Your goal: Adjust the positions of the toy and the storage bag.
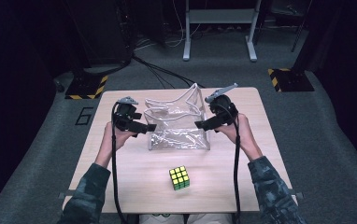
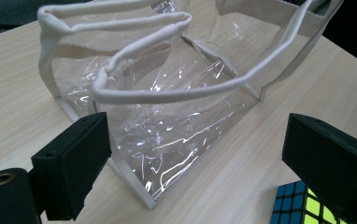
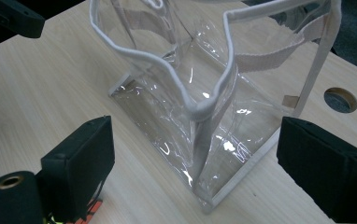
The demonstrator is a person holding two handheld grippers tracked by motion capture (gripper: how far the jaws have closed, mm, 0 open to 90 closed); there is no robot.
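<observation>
A clear plastic tote bag (image 1: 179, 126) with white trim and cloth handles stands on the middle of the wooden table (image 1: 120, 182), its mouth open upward. My left gripper (image 1: 149, 127) is open at the bag's left end; its jaws flank the bag's near corner (image 2: 148, 198) without touching. At the bag's right end my right gripper (image 1: 199, 124) is open too, its jaws either side of the corner seam (image 3: 200, 154). A Rubik's cube (image 1: 179, 178), yellow face up, lies on the table in front of the bag; a corner of the cube (image 2: 298, 205) shows by the left gripper's right jaw.
The table has a round cable hole (image 3: 339, 99) behind the bag. Bare wood lies in front around the cube. Beyond the table are grey carpet, floor cables (image 1: 162, 72), a metal frame's legs (image 1: 218, 32) and yellow-black striped bases (image 1: 89, 87).
</observation>
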